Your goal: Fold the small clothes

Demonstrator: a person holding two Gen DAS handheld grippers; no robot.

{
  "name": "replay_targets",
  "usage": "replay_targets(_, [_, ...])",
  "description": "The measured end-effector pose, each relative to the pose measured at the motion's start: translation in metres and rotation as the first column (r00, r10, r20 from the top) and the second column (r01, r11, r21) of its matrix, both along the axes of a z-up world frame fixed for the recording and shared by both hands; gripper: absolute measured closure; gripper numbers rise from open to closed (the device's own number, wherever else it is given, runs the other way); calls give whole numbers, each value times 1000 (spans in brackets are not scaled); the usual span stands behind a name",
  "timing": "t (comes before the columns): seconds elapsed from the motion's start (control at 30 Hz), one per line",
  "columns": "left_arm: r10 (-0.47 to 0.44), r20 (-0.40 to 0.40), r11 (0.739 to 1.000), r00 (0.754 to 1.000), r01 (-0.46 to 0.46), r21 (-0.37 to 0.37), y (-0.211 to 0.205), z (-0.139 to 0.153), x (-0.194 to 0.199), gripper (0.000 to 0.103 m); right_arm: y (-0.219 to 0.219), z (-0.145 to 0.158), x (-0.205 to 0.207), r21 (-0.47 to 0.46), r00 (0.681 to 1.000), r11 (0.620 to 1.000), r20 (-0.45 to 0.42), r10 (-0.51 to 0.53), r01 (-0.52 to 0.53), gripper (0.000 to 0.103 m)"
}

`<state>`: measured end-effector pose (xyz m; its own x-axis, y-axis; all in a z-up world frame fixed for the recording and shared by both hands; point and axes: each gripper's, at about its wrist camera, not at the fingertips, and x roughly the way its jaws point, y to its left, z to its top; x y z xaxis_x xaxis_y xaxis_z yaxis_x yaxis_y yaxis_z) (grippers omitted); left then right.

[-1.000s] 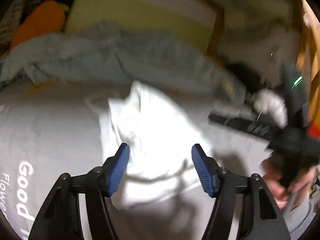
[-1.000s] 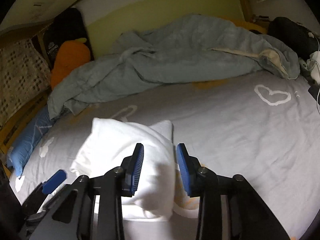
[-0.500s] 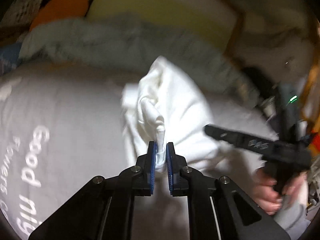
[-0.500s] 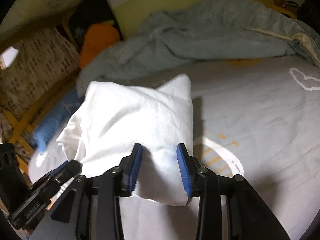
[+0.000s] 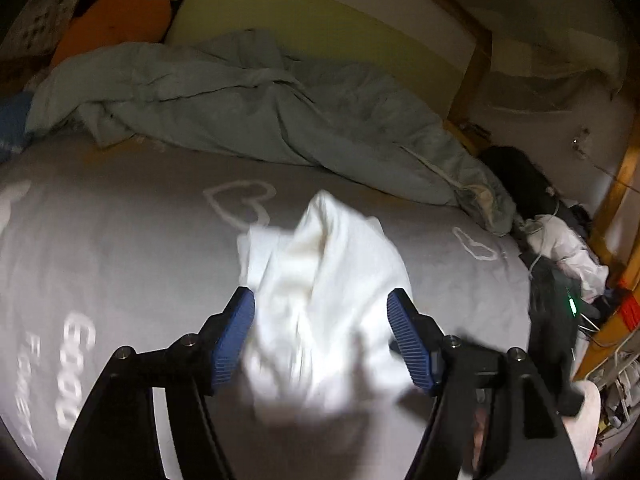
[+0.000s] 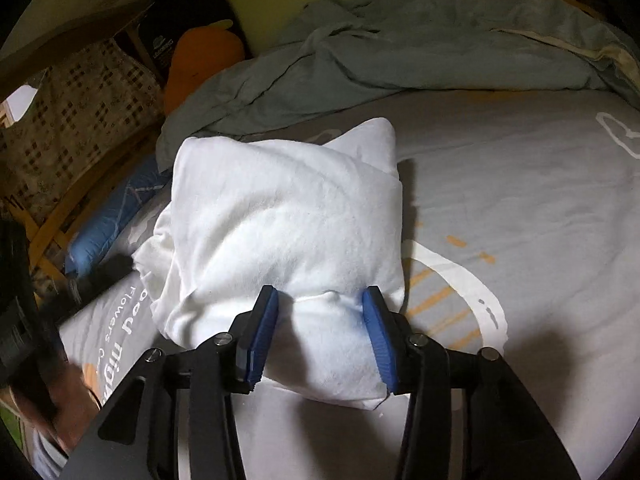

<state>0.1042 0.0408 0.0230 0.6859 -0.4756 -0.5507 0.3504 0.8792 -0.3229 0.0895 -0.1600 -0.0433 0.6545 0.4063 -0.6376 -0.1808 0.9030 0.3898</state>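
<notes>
1. Cloth first: the small white cotton garment (image 6: 288, 236) is lying bunched on the grey printed bed sheet (image 6: 520, 184), partly folded over itself, with the crumpled grey-green duvet (image 6: 420, 40) behind it.

2. Your left gripper (image 5: 320, 336) is letting go. Half a second ago its blue ribbed fingers (image 5: 236, 332) were pinched on a raised fold of the white garment; now they are spreading wide and nothing is pressed between them. The cloth is sitting in the gap, blurred, apparently dropping back onto the sheet.

3. Your right gripper (image 6: 320, 332) is also opening. Its fingers are standing either side of the near edge of the garment, which is bulging between them, but the pads are not clearly squeezing it. A second ago this gripper was higher over the cloth; it is now lower and closer.

4. What this means for you: the lifted fold is now laid down, so one fold looks finished, though the bundle is looking lumpy rather than flat.

5. Next, you are likely needing to smooth or re-grip an edge. Watch that the loose left side is not springing open.
</notes>
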Motion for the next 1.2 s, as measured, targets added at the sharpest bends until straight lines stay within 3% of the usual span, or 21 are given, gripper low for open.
replay_targets(0.13, [-9,-123,994,992,22,107,-34,-4,53,35,-3,2,1,11,999,999,-11,44,-44,56])
replay_targets(0.17, [-2,-139,995,990,16,100,-33,-7,56,38,-4,3,1,4,998,998,-11,56,-56,56])
replay_targets(0.23, [-12,-133,1000,991,15,23,-27,-8,62,63,-5,5,2,11,997,997,-22,77,-76,56])
replay_targets(0.27, [-16,-147,1000,989,17,1,-24,-9,66,92,-7,4,3,20,996,997,-28,81,-80,56])
replay_targets(0.37, [24,-205,998,978,-36,-57,-10,-20,76,92,-13,0,4,62,994,994,-51,95,-92,56])
replay_targets(0.43, [60,-221,998,973,-61,3,-13,-29,78,92,-14,1,6,77,991,991,-60,116,-111,56])
replay_targets(0.6, [91,-77,983,993,-77,165,-27,-39,55,86,-14,1,6,78,993,992,-61,100,-95,53])
replay_targets(0.67, [94,-67,989,993,-85,123,-19,-31,44,78,-18,4,1,73,996,995,-49,69,-66,46])
replay_targets(0.7, [81,-82,995,993,-76,70,-12,-26,41,62,-20,5,0,60,998,997,-44,46,-43,44])
replay_targets(0.73, [50,-82,999,995,-51,-5,-3,-19,32,56,-22,7,-2,41,999,999,-32,19,-18,44])
replay_targets(0.77, [36,-63,999,997,-38,-33,3,-12,23,52,-24,9,-3,36,1000,999,-24,9,-8,44])
replay_targets(0.87, [75,-41,997,996,-74,31,8,-2,9,39,-34,10,-6,81,999,996,-8,-39,40,44])
replay_targets(0.97, [58,-107,998,993,-56,22,12,-15,11,16,-43,4,-3,142,996,986,-25,-87,90,41])
replay_targets(1.03, [88,-153,994,984,-78,72,11,-31,18,14,-45,-2,1,191,995,976,-44,-95,101,36])
replay_targets(1.07, [83,-184,995,979,-72,63,11,-41,22,14,-45,-5,3,206,994,973,-56,-90,100,36])
replay_targets(1.2, [-15,-317,988,948,-35,-152,22,-80,31,12,-39,-27,14,291,992,954,-120,-32,66,33])
